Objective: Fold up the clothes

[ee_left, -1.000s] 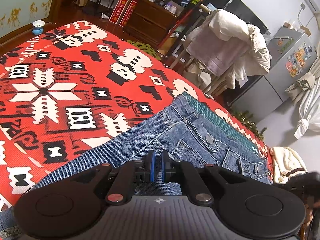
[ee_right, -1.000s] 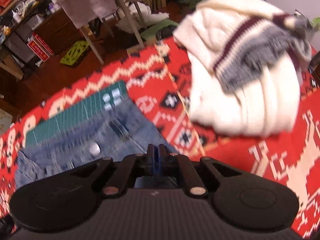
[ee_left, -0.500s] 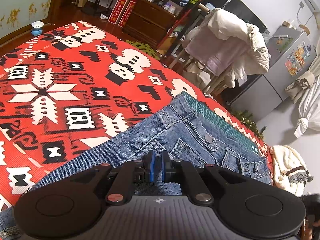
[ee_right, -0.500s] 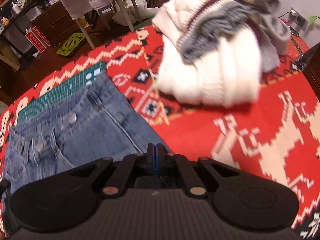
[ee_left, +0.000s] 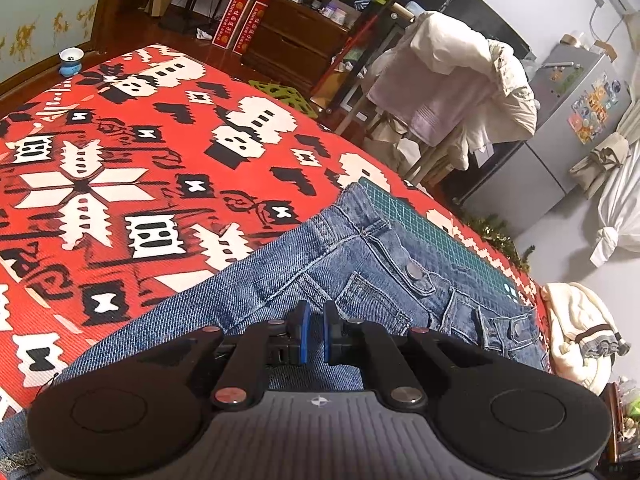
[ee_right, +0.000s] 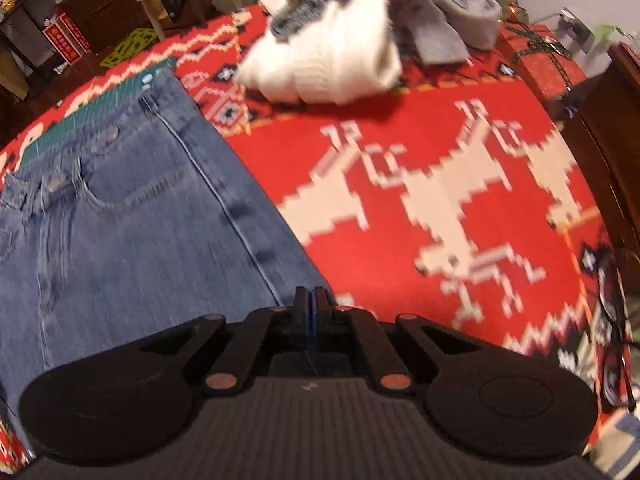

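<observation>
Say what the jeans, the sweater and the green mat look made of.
Jeans: blue denim, matte, with diagonal weave, pale stitching and metal buttons.
Sweater: cream knit, likely wool or acrylic, with ribbed texture.
Green mat: looks like smooth rubbery plastic with a printed grid.

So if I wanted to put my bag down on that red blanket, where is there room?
Two bare stretches of blanket: right of the jeans, below the white sweater, and the wide part left of the jeans. The far edge is crowded: sweater, green mat.
</observation>
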Demonstrator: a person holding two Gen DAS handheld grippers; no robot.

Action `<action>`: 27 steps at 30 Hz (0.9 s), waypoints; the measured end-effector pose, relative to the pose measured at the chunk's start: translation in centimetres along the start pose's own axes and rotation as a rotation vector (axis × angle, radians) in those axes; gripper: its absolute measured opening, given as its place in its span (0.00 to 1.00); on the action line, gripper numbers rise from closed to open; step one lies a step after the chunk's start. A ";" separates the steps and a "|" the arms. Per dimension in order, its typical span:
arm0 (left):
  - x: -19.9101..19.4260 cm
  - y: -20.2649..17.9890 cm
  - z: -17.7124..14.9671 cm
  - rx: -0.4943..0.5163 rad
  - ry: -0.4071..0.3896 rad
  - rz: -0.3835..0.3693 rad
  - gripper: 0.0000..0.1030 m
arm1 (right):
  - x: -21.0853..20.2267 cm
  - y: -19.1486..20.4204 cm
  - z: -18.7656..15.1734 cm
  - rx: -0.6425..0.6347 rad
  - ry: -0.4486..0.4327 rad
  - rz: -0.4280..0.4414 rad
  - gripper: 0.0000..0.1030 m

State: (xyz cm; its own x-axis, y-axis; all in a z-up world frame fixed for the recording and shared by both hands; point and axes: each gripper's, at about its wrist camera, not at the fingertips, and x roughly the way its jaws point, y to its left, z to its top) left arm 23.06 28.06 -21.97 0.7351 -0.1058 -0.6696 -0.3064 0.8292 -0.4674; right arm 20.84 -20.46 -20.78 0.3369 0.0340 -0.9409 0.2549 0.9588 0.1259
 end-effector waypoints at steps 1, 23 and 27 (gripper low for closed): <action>0.0 0.0 0.0 0.001 0.001 0.000 0.04 | -0.2 -0.2 -0.4 0.004 0.006 -0.005 0.00; -0.2 -0.6 -0.3 0.037 0.015 -0.018 0.05 | -4.0 12.5 -4.9 -0.102 -0.340 0.188 0.31; 0.0 -1.1 -0.5 0.066 0.024 -0.019 0.05 | -3.2 15.8 -5.8 -0.245 -0.432 0.104 0.43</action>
State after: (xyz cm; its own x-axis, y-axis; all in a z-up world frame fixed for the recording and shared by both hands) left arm 23.11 26.90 -21.70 0.7258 -0.1344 -0.6746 -0.2514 0.8610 -0.4421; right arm 18.53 -3.78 -17.58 0.7068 0.0620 -0.7047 -0.0021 0.9963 0.0856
